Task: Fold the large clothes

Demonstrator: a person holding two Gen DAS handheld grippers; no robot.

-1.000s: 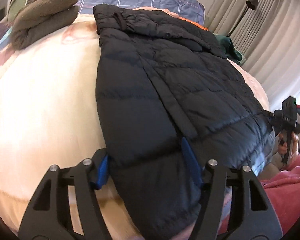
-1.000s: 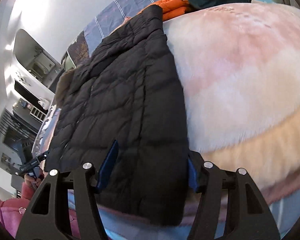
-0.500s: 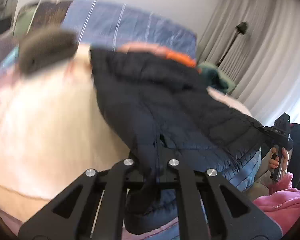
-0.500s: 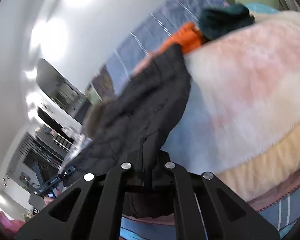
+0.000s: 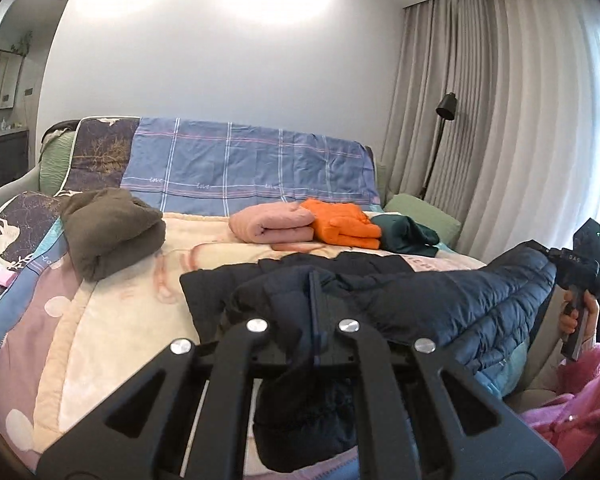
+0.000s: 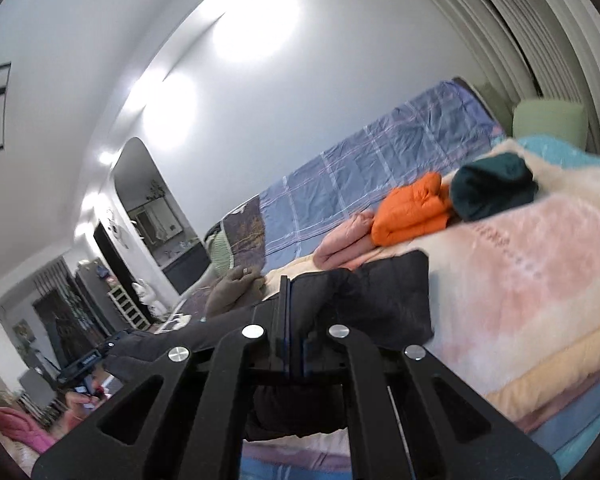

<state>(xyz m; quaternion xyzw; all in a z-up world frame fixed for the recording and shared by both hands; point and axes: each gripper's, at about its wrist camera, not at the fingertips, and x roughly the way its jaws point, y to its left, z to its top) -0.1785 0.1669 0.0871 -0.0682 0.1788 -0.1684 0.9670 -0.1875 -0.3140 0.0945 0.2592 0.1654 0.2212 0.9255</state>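
Both views hide the jacket's hem behind the tool's frame. Left view: the left tool (image 5: pixel 315 330) pinches the dark quilted jacket (image 5: pixel 440 300), which stretches rightward to the right tool (image 5: pixel 580 268). Right view: the right tool (image 6: pixel 290 354) grips bunched jacket (image 6: pixel 380 304), trailing left above the bed (image 6: pixel 540 280).

A black floor lamp (image 5: pixel 444 120) stands by grey curtains (image 5: pixel 500 120), near a green pillow (image 5: pixel 424 216) on the bed.
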